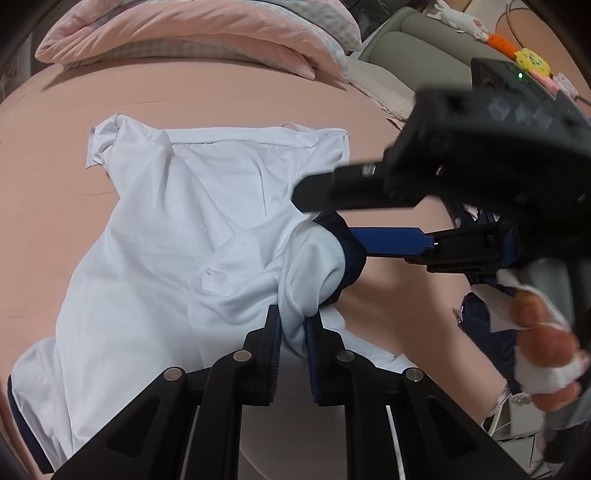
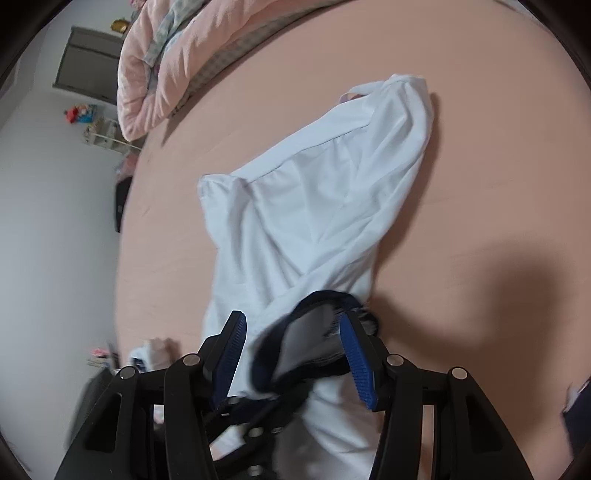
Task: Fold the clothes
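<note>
Pinching a bunched fold of cloth, the left gripper (image 1: pixel 293 332) has its two blue-padded fingers drawn nearly together, with only the thickness of the gathered fabric between them, so it is clenched on the white short-sleeved shirt with dark navy cuffs (image 1: pixel 166 221). That shirt lies spread over the salmon-pink bed sheet (image 1: pixel 55 184), its far hem flat and straight, its body creased, and the near sleeve lifted off the sheet into the left gripper's hold. The right gripper (image 1: pixel 317 225) reaches in from the right side of the left wrist view, one black finger above and one blue-padded finger below, with the navy cuff (image 1: pixel 351 247) of the raised sleeve sitting between them. In the right wrist view the right gripper (image 2: pixel 291 350) stands wide apart, its ribbed blue pads (image 2: pixel 356 362) well separated; the navy cuff (image 2: pixel 295 347) hangs in the gap, close against the right-hand pad, but the blur there makes it impossible to say whether it actually touches. The jaws are spread, not closed on the cloth. A hand with white tape on its fingertips (image 1: pixel 546 350) shows at the right edge of the left wrist view. A folded pink quilt (image 1: pixel 192 33) lies along the far side of the bed.
</note>
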Motion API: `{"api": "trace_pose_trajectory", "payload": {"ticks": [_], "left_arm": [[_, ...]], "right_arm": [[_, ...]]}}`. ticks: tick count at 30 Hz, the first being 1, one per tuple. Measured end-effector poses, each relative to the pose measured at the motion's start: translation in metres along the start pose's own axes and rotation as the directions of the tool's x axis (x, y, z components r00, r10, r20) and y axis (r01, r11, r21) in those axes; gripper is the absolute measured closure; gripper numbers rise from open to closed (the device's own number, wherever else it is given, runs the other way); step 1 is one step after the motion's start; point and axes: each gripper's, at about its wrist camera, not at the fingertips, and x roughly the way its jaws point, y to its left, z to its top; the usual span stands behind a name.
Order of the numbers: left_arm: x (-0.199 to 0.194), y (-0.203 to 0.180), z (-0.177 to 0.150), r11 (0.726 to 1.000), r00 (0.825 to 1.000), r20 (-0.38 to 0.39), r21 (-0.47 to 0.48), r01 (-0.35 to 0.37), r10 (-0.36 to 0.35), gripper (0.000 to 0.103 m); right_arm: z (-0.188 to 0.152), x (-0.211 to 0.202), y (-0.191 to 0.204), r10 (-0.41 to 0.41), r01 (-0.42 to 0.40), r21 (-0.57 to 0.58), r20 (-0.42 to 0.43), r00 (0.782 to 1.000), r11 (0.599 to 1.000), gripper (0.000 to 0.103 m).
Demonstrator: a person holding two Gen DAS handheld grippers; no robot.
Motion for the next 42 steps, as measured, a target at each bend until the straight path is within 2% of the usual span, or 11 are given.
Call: {"api": "trace_pose_trajectory", "payload": {"ticks": [3, 5, 8, 10, 12, 15, 22, 26, 32, 37, 42], "left_arm": [[-0.001, -0.001, 0.0, 1.0, 1.0, 0.005, 0.008, -0.001, 0.001, 0.092], [-0.001, -0.001, -0.001, 1.0, 1.0, 0.009, 0.012, -0.002, 0.001, 0.092], [-0.002, -0.001, -0.003, 1.0, 1.0, 0.019, 0.018, -0.008, 0.007, 0.092], [-0.003, -0.001, -0.004, 1.0, 1.0, 0.024, 0.022, -0.015, 0.014, 0.092], [-0.004, -0.001, -0.005, 0.999, 0.999, 0.026, 0.025, -0.02, 0.019, 0.092], [-0.005, 0.0, -0.004, 0.999, 0.999, 0.022, 0.026, -0.025, 0.024, 0.092], [-0.015, -0.003, 0.003, 1.0, 1.0, 0.001, 0.021, -0.015, 0.015, 0.088], [-0.034, -0.017, 0.001, 0.996, 0.997, 0.044, 0.056, -0.069, 0.067, 0.056], [-0.061, -0.03, 0.01, 0.983, 0.977, 0.151, 0.086, -0.162, 0.148, 0.041], [-0.049, -0.04, 0.015, 0.988, 0.986, 0.12, 0.087, -0.128, 0.117, 0.04], [-0.044, -0.043, 0.02, 0.987, 0.981, 0.133, 0.054, -0.151, 0.143, 0.04]], "right_arm": [[-0.002, 0.0, 0.003, 0.026, -0.025, 0.012, -0.02, 0.999, 1.0, 0.051], [-0.002, 0.004, 0.006, -0.028, 0.027, -0.023, -0.024, 0.999, 0.999, 0.051], [0.001, 0.014, 0.0, -0.032, 0.032, -0.005, -0.048, 0.998, 0.999, 0.051], [0.003, 0.021, -0.003, -0.034, 0.035, 0.007, -0.064, 0.997, 0.999, 0.061], [0.002, 0.021, -0.004, -0.051, 0.051, -0.003, -0.06, 0.997, 0.999, 0.084], [-0.002, 0.015, -0.002, -0.078, 0.076, -0.049, -0.035, 0.996, 0.996, 0.095], [-0.007, 0.006, 0.005, -0.034, 0.033, -0.1, -0.014, 0.999, 0.994, 0.098], [-0.005, 0.0, 0.017, -0.007, 0.007, -0.116, -0.003, 1.0, 0.993, 0.098], [-0.002, -0.01, 0.037, 0.029, -0.025, -0.149, 0.02, 0.999, 0.989, 0.098], [0.0, -0.02, 0.043, 0.046, -0.041, -0.171, 0.022, 0.999, 0.984, 0.098], [-0.002, -0.021, 0.048, 0.033, -0.031, -0.201, 0.008, 0.999, 0.979, 0.098]]}}
